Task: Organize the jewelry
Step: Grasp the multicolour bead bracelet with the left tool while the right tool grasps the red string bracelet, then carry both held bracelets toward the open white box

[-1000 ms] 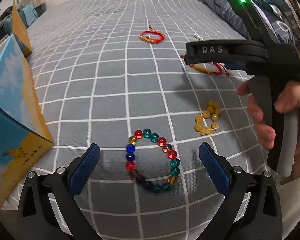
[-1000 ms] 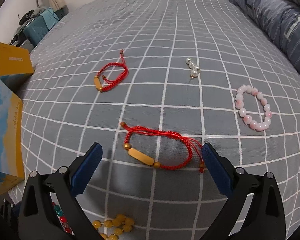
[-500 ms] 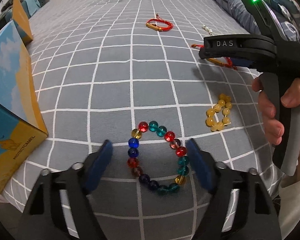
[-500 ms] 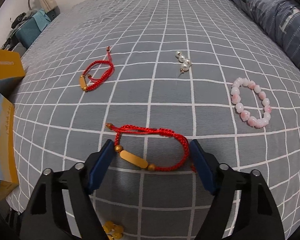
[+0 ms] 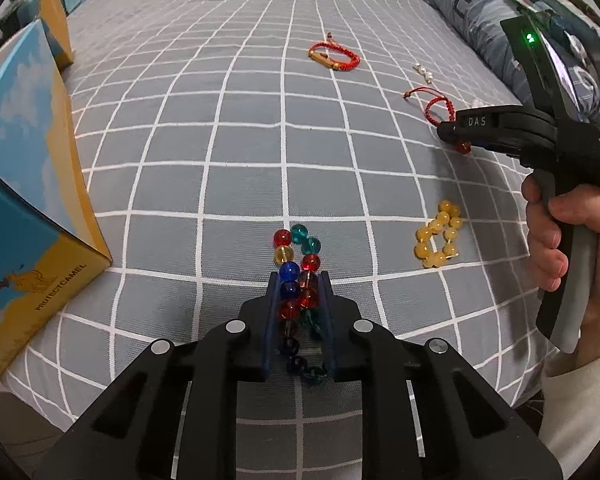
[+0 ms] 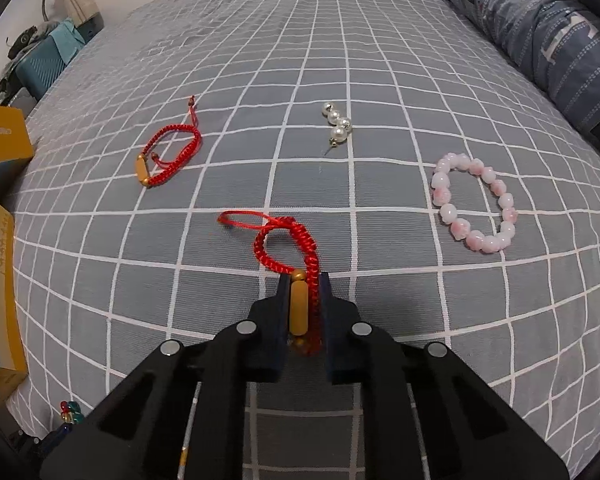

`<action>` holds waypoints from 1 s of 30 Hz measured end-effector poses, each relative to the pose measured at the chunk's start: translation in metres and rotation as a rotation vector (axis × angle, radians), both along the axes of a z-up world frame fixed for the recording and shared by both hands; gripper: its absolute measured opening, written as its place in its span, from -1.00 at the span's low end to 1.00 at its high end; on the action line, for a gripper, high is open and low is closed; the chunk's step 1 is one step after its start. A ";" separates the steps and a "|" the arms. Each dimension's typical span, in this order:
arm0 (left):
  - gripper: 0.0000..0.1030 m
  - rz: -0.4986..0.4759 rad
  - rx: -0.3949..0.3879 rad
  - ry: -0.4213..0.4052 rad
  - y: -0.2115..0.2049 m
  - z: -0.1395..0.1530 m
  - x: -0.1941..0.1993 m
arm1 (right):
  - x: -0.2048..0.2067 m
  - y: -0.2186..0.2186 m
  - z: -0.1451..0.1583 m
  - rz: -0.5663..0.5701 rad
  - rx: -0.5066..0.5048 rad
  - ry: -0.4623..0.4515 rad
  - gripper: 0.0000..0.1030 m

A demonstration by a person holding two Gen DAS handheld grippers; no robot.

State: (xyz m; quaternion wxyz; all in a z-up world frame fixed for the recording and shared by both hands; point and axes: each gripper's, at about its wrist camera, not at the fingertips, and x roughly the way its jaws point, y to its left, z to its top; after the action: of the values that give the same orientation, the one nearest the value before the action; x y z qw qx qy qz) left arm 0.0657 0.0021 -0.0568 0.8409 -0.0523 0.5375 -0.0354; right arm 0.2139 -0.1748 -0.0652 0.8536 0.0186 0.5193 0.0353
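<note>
Both of my grippers had closed since a second earlier, when their jaws stood wide on either side of the bracelets. My left gripper (image 5: 299,280) now pinched the multicoloured bead bracelet (image 5: 298,276), squeezing its ring into two rows of beads between the blue pads, with the far end of the loop poking out ahead onto the grey checked bedspread (image 5: 220,120). My right gripper (image 6: 304,280) was clamped on the near red cord bracelet (image 6: 288,248), the gold bar bead and a strand of braid sandwiched between the fingers while the rest of the loop and its tail lay forward on the cloth.

To the right of the left gripper sat the small yellow bead bracelet (image 5: 439,240), apart from everything. Farther up the bed lay the second red cord bracelet (image 6: 168,156), the pearl earring (image 6: 337,124) and, to the right, the pink bead bracelet (image 6: 474,204), all well separated. At the left edge stood the blue and yellow box (image 5: 28,208), and a striped blue pillow (image 6: 540,28) lay at the far right.
</note>
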 end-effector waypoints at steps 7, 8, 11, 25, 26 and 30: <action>-0.83 -0.012 0.030 -0.036 -0.004 0.010 -0.008 | -0.003 0.001 0.005 -0.009 -0.003 -0.012 -0.79; -0.83 -0.013 0.028 -0.038 -0.004 0.010 -0.007 | -0.004 0.001 0.006 -0.010 -0.002 -0.016 -0.79; -0.83 -0.008 0.029 -0.047 -0.002 0.013 -0.007 | -0.008 0.002 0.012 -0.007 0.000 -0.038 -0.79; -0.83 0.016 0.037 -0.123 0.003 0.036 -0.006 | -0.022 -0.003 0.027 -0.004 0.015 -0.086 -0.79; -0.83 0.018 0.037 -0.134 0.003 0.038 -0.007 | -0.023 -0.003 0.029 -0.005 0.013 -0.090 -0.79; -0.83 0.021 0.049 -0.174 0.000 0.049 -0.008 | -0.027 -0.003 0.035 -0.006 0.015 -0.105 -0.79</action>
State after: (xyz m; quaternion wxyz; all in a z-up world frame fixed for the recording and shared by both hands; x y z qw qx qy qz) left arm 0.0573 0.0016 -0.0080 0.8857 -0.0341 0.4626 -0.0177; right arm 0.1870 -0.1774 -0.0303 0.8796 0.0245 0.4736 0.0375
